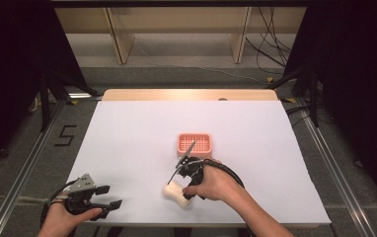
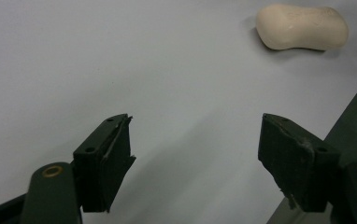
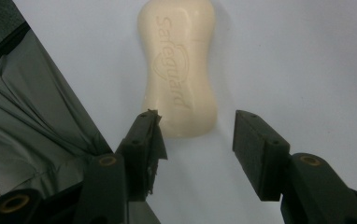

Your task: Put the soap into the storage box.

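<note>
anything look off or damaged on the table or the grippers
The soap bar lies bare on the white table cover, not in the pink soap dish. The right gripper's left pad looks frayed and torn at its edge.

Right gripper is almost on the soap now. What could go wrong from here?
1. The right gripper is open, with the soap bar just beyond its jaw tips, not yet between them. Closing now would probably pinch only the rounded near end, and the smooth bar could squirt out.
2. The soap lies close to the table's near edge, so a nudge might push it off.
3. The pink soap dish is small, so a tilted grip may miss it.
</note>
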{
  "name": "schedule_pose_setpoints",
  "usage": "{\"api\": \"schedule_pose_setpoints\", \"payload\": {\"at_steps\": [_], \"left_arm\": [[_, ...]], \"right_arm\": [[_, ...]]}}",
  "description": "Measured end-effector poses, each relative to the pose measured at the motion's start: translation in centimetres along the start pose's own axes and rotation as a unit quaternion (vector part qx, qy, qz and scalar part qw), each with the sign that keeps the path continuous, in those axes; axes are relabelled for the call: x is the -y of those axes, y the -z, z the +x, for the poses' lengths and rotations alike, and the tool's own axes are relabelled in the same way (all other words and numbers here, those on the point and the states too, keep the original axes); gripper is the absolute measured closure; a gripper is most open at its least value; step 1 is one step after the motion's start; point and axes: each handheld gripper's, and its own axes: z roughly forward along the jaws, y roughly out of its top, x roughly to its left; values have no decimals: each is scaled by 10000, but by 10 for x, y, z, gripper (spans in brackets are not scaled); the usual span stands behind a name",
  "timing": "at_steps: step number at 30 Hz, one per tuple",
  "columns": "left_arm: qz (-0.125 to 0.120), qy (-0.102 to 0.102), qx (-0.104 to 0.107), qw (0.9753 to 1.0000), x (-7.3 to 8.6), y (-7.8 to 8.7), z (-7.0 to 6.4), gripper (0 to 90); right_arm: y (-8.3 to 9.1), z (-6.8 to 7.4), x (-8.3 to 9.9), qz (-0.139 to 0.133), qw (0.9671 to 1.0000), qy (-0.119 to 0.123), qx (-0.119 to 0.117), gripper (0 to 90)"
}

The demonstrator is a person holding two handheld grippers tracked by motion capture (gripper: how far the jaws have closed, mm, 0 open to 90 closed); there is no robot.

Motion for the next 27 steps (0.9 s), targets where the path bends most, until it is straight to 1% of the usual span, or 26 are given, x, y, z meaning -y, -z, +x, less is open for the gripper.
{"api": "schedule_pose_setpoints", "payload": {"at_steps": [2, 3, 4, 5, 6, 7, 8, 9, 10, 11, 13, 14, 15, 16, 17, 18, 19, 20, 21, 22, 23, 24, 26, 27], "left_arm": [[-12, 30, 11, 10000, 0, 0, -1, 251], [0, 52, 18, 10000, 0, -1, -1, 251], [47, 81, 18, 10000, 0, 0, -1, 251], [13, 91, 2, 10000, 0, -1, -2, 251], [-9, 23, 13, 10000, -1, 0, -1, 251], [-18, 32, 12, 10000, -1, -1, -1, 251], [21, 4, 0, 10000, -1, 0, -1, 251], [21, 4, 0, 10000, -1, 0, -1, 251], [8, 34, 5, 10000, -1, -1, -1, 251], [42, 1, -7, 10000, -1, 0, 0, 251], [49, 6, -11, 10000, -1, 0, 0, 250], [29, 14, -9, 10000, -1, 0, 0, 251], [77, -33, -9, 10000, -1, 0, 0, 251], [7, 88, 17, 10000, -1, -1, -2, 251], [78, 27, -41, 10000, -1, -1, -1, 251], [35, 0, -46, 10000, -1, -1, -1, 251], [25, -14, 7, 10000, 0, -1, -2, 251], [67, -48, 7, 10000, 0, 0, -1, 250], [17, -7, 7, 10000, 1, 1, -1, 250], [27, 21, -13, 10000, 1, 1, -1, 250], [9, 78, 2, 10000, 2, 2, -1, 251], [-29, 20, 0, 10000, 2, 2, 0, 250], [-43, 47, 7, 10000, 3, 2, 0, 250], [-2, 9, -9, 10000, 3, 3, 0, 250]], "right_arm": [[0, 0, 0, 17, 10000, 8, -20, 514], [0, 1, -1, 29, 10000, -32, -48, 513], [0, 0, -2, 20, 10000, 35, -23, 512], [0, -1, -2, 18, 10000, 48, -44, 510], [1, 1, -3, 12, 10000, 9, -44, 509], [1, 0, -4, 6, 10000, 62, -31, 507], [2, 1, -5, -42, 9999, 33, -114, 503], [2, 1, -5, -42, 9999, 33, -114, 503], [2, 1, -6, -28, 10000, 52, -64, 500], [3, 2, -7, -5, 10000, 29, -32, 498], [3, 3, -8, -22, 10000, 36, -33, 494], [3, 3, -8, -4, 10000, -1, -34, 493], [3, 3, -8, -4, 10000, -1, -34, 493], [3, 3, -9, -13, 10000, 34, -20, 493], [3, 3, -9, -27, 10000, 47, -32, 493], [3, 3, -9, -19, 10000, 44, -31, 493], [3, 3, -10, -2, 10000, 45, -23, 492], [2, 3, -10, 16, 10000, 15, -32, 492], [1, 3, -11, 11, 10000, 20, -7, 492], [1, 3, -12, 6, 10000, 21, 14, 492], [1, 2, -12, -8, 10000, 80, 5, 492], [0, 4, -14, 21, 10000, 17, 31, 492], [0, 5, -15, 24, 10000, 24, 35, 492], [-1, 6, -16, 53, 10000, 30, 29, 491]]}}
